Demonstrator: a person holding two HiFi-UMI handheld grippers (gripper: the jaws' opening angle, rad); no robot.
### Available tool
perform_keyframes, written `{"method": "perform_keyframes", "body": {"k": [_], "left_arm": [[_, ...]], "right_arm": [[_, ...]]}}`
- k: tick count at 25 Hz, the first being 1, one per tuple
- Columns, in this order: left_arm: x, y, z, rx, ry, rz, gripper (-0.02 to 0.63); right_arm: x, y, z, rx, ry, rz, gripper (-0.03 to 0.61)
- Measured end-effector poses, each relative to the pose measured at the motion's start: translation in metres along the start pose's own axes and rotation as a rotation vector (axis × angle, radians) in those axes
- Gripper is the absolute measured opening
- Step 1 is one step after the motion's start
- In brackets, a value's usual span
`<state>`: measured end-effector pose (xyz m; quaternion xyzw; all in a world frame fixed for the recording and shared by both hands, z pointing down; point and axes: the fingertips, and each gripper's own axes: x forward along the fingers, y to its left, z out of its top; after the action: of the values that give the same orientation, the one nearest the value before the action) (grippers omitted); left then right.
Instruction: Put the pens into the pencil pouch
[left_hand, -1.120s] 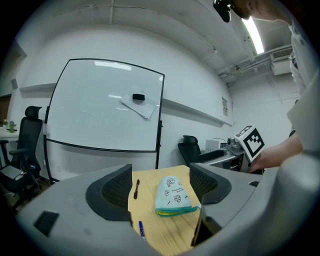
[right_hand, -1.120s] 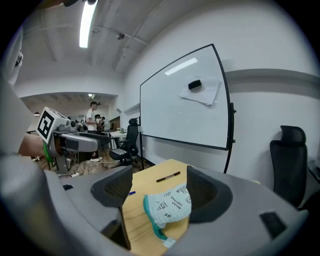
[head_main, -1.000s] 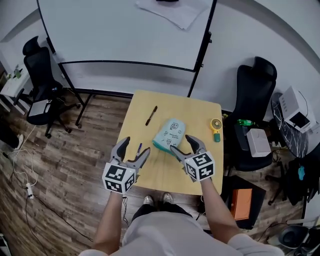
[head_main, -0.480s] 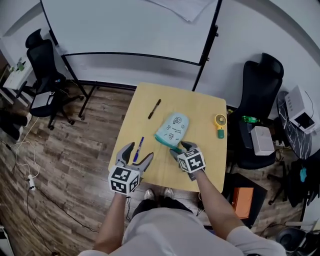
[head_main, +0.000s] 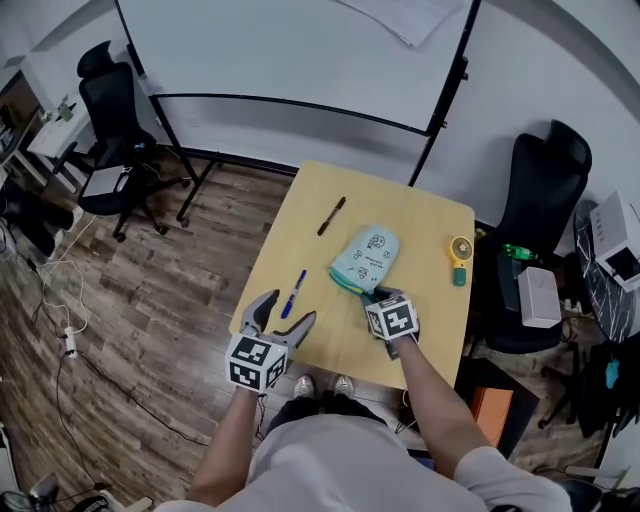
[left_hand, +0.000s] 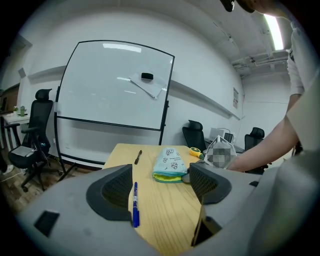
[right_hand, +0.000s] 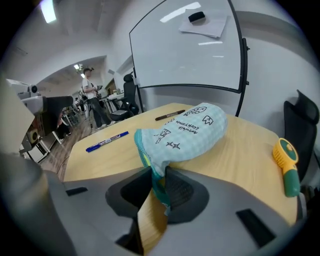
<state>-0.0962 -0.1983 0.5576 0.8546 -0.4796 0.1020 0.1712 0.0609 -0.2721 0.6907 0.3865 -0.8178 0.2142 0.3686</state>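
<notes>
**One edge pinched, one grip wide**

From the head: clamps right gripper (head_main: 378, 295) on the pencil pouch (head_main: 366, 258) by its near edge, mid wooden table (head_main: 430, 310). Holds left gripper (head_main: 285, 312) wide apart, empty, just short of the blue pen (head_main: 293, 293). Beyond, black pen (head_main: 331, 215); rightward, yellow gadget (head_main: 459, 262). Around, whiteboard (head_main: 290, 50) and office chairs (head_main: 545, 190).

Left gripper view: nothing gripped.

Right gripper view: teal fabric squeezed tight, inside hidden.

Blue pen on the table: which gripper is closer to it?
Left. The left gripper is open right at the near end of the blue pen. The right gripper is farther off to the side, shut on the near edge of the pencil pouch.
</notes>
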Motion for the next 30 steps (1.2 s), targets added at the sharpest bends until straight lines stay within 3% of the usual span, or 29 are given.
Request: {"method": "perform_keyframes", "body": {"k": [14, 19, 30], "left_arm": [[0.017, 0.019, -0.036, -0.015, 0.098, 0.02, 0.334], [0.025, 0.029, -0.065, -0.031, 0.205, 0.046, 0.334], [0.036, 0.047, -0.107, -0.063, 0.357, 0.124, 0.33]], "right_arm": [[-0.052, -0.005, 0.074, -0.007, -0.208, 0.028, 0.058], [-0.062, -0.009, 0.084, -0.007, -0.223, 0.025, 0.058], [-0.065, -0.005, 0.077, -0.003, -0.211, 0.026, 0.06]]}}
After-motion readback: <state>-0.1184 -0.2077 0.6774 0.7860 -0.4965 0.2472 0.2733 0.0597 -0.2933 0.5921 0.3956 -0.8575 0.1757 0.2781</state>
